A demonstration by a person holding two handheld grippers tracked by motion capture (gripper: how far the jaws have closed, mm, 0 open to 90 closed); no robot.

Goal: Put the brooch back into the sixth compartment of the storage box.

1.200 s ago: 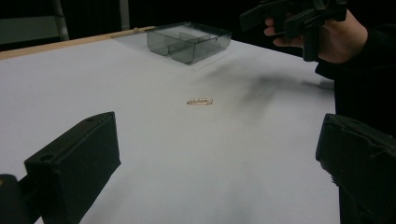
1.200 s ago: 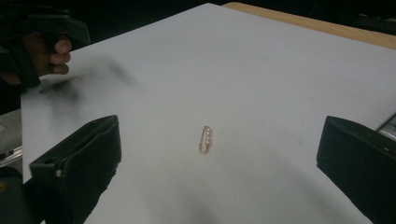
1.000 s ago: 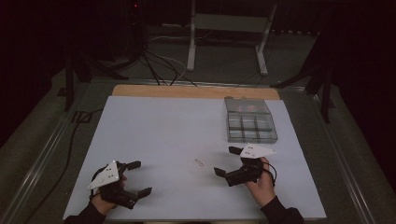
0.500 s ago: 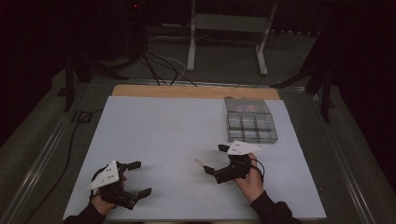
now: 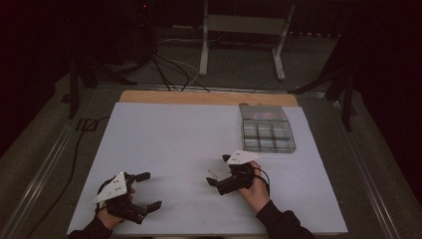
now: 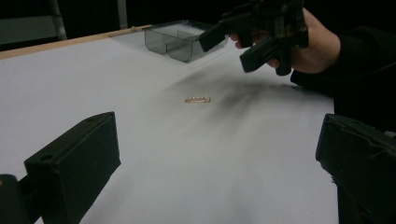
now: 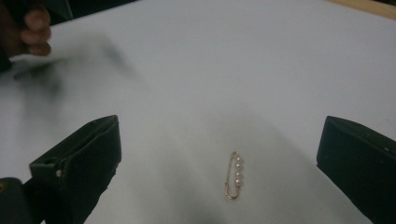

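A small gold pin set with pearls (image 5: 213,174) lies flat on the white table sheet (image 5: 174,139). My right gripper (image 5: 217,170) hovers over it, open, one jaw on either side. In the right gripper view the pin (image 7: 233,181) sits between my wide-apart jaws (image 7: 219,140), touching neither. My left gripper (image 5: 151,190) rests open near the table's front left with nothing in it. The left gripper view shows the pin (image 6: 197,99) farther off, with the right gripper (image 6: 226,49) above and beyond it.
A clear plastic box with several compartments (image 5: 266,133) stands at the back right of the sheet; its corner (image 6: 182,39) is visible in the left gripper view. A wooden strip (image 5: 209,97) runs along the far edge. Cables and metal stand legs (image 5: 204,45) are behind the table.
My right gripper has moved left across the sheet, coming to hover over the pin. The left gripper has stayed where it was.
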